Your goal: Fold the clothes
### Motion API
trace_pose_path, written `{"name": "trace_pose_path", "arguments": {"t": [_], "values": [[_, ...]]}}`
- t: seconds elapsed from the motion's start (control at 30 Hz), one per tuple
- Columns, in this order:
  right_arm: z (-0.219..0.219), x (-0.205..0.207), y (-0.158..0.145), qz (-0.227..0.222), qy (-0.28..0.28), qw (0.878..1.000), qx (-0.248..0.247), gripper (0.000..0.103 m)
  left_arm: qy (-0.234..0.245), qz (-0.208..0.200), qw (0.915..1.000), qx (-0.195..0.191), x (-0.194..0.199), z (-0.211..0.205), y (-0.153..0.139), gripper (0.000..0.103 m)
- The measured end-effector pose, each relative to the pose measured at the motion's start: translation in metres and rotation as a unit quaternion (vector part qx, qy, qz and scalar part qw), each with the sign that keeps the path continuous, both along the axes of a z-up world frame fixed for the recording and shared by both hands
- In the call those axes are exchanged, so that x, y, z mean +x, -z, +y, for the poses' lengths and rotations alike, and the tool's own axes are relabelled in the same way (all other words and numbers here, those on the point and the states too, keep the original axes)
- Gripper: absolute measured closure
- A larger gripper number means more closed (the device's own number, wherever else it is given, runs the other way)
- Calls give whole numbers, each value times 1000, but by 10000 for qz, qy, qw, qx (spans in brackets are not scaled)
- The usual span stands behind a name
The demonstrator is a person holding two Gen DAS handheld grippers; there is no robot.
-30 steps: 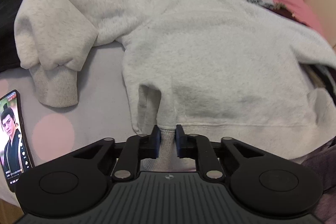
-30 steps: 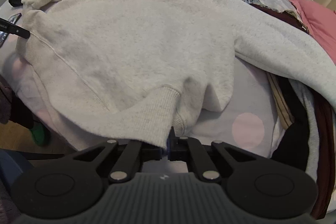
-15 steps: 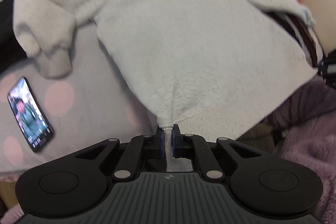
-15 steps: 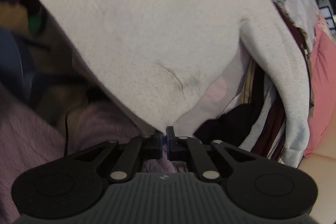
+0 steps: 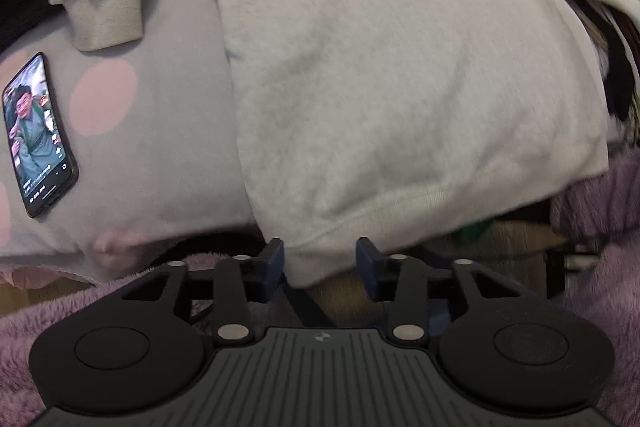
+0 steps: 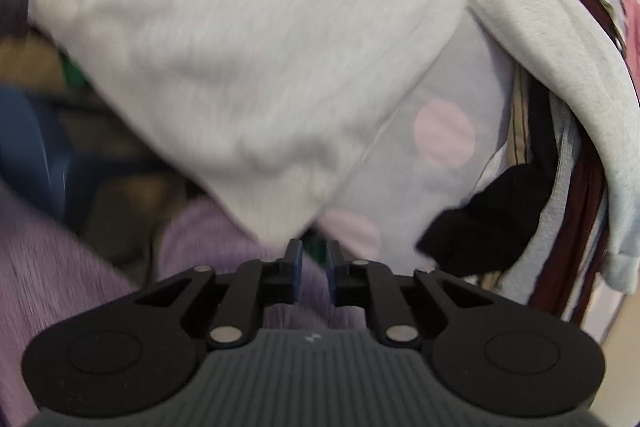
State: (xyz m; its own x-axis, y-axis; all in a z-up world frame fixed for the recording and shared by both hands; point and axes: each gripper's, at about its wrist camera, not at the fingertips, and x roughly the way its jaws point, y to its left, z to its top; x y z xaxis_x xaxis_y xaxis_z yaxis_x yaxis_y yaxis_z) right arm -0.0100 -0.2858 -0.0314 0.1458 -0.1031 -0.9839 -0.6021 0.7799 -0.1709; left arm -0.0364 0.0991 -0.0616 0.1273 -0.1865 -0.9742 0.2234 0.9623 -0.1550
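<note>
A cream sweatshirt (image 5: 400, 67) lies spread on the dotted lilac bed sheet (image 5: 168, 131), its hem hanging over the near bed edge. One sleeve is folded back, with its cuff (image 5: 108, 23) at the upper left. My left gripper (image 5: 321, 263) points down at the hem's left corner. Its jaws are opening, and the corner hangs loose between the fingers. In the right wrist view the sweatshirt (image 6: 240, 47) is blurred, and its other hem corner ends just above my right gripper (image 6: 312, 267). Those jaws are opening too, with nothing between them.
A phone (image 5: 38, 135) with a lit screen lies on the sheet at the left. A pile of striped, dark and grey clothes (image 6: 568, 187) and a black garment (image 6: 488, 223) lie at the right. Purple fuzzy fabric (image 5: 600, 287) is below the bed edge.
Both grippers drew the hem toward the near bed edge while shut on its corners. Now both have opened and let the hem go.
</note>
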Motion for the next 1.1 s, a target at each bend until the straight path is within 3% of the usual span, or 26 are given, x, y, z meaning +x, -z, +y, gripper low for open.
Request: {"name": "trace_pose_path", "arguments": {"t": [0.07,0.23,0.47,0.7,0.93,1.1], "values": [[-3,11,0,-195,347,9988,293,68,-166,-306,9994,43,-1,-3,-1,62],[-19,39,12,-511,1436,9839,935,59,-759,-1296,9885,165,9,-4,-7,54],[-55,53,42,-234,2629,9491,1718,59,-1219,-1165,9855,211,26,9,9,54],[-84,42,33,-535,3285,9172,2190,59,-1246,-972,9873,156,31,11,19,54],[-80,41,55,-247,3153,9209,2279,60,-1078,-987,9889,252,28,2,22,54],[-73,48,81,-103,3176,9269,1997,64,-1139,-853,9889,417,26,4,31,54]]}}
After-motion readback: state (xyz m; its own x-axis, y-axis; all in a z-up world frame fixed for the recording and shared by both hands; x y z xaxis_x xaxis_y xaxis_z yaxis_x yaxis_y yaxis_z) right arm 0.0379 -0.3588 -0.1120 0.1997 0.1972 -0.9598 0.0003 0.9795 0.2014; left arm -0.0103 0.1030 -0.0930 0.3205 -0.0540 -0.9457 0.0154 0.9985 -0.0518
